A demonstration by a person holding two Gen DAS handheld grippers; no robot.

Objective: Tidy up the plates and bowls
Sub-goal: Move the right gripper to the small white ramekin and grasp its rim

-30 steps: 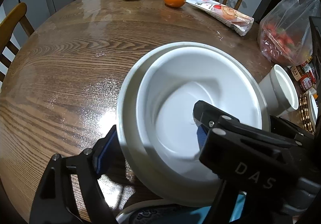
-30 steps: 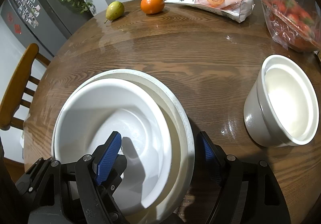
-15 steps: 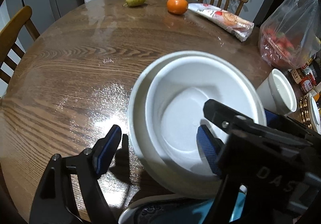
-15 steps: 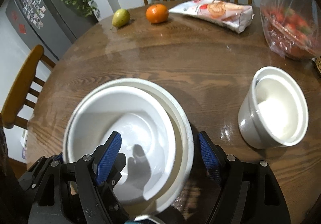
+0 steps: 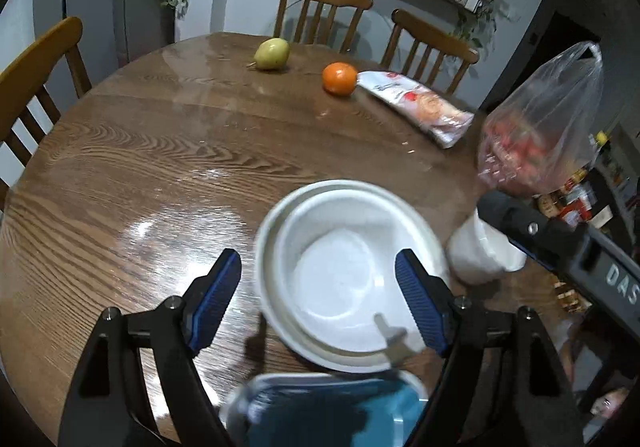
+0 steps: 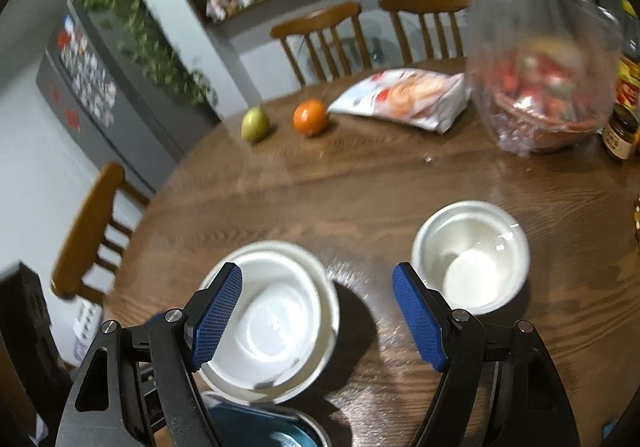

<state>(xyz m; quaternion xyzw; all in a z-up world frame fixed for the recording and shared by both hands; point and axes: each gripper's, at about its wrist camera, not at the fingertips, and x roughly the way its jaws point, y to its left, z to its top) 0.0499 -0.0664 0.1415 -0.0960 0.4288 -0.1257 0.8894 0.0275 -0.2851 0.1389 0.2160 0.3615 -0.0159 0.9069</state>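
White letters "DAS" on the right tool [image 5: 568, 247]

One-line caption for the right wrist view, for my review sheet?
Open right gripper above nested white bowls and a white cup on a round wooden table.

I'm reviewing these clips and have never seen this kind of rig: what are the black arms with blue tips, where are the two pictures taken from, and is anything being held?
No robot: a person holds two hand grippers, each with a fisheye camera looking along its fingers. The left gripper and right gripper both stand open, holding nothing. On the round wooden table sit nested white bowls, a white cup, a blue-patterned dish, a pear, an orange, a snack packet and a plastic bag.
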